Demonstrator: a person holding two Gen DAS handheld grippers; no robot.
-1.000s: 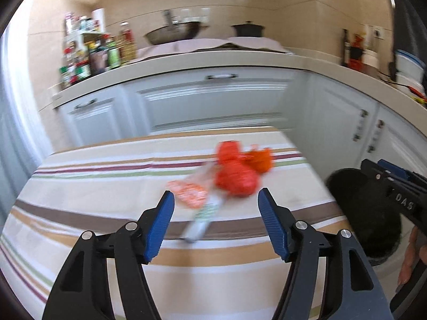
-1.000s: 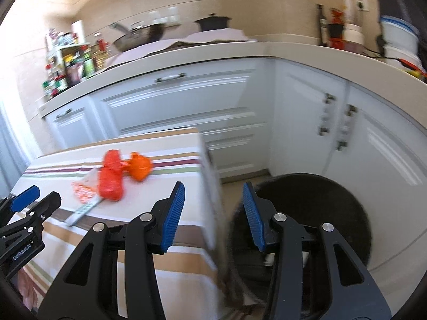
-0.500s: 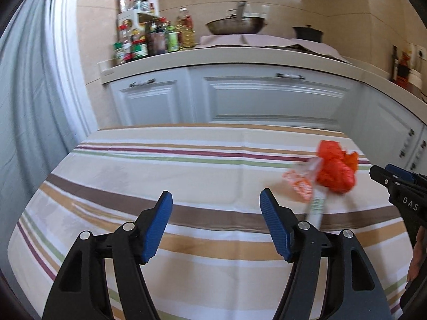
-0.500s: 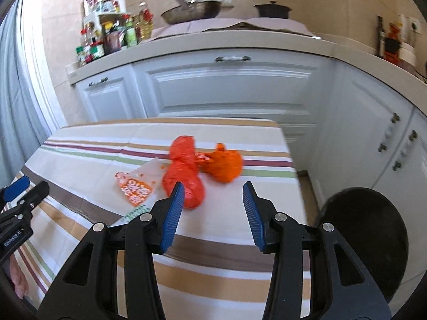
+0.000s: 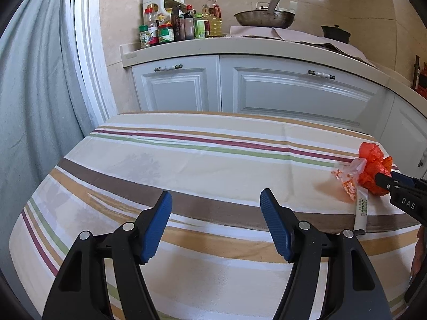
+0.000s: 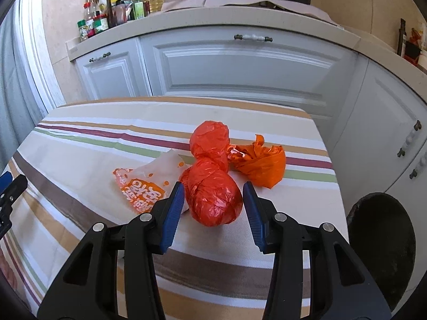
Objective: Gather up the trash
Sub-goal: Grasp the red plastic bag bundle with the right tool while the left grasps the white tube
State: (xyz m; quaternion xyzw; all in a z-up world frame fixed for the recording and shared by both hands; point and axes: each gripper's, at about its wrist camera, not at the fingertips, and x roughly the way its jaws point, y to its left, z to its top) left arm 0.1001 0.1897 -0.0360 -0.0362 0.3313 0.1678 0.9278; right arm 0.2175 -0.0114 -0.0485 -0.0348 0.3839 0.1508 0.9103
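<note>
Trash lies on the striped tablecloth (image 6: 88, 146): a red knotted plastic bag (image 6: 213, 192), an orange knotted bag (image 6: 260, 164), and a white-and-orange printed wrapper (image 6: 144, 181). My right gripper (image 6: 213, 208) is open, its blue pads either side of the red bag's near lobe, not closed on it. My left gripper (image 5: 216, 226) is open and empty over the bare left part of the cloth (image 5: 186, 165). In the left wrist view the red bag (image 5: 373, 168), the wrapper (image 5: 347, 181) and a white stick packet (image 5: 361, 213) show at far right, beside the right gripper's tip (image 5: 400, 186).
A black round bin (image 6: 381, 245) stands on the floor right of the table. White cabinets (image 6: 240, 64) and a counter with bottles (image 5: 170, 26), a wok (image 5: 264, 17) and a pot (image 5: 335, 32) are behind. A curtain (image 5: 34, 106) hangs at left.
Both grippers swung left, away from the bin. The right gripper moved in over the table until its open fingers bracket the red bag. The left gripper now faces the bare left side.
</note>
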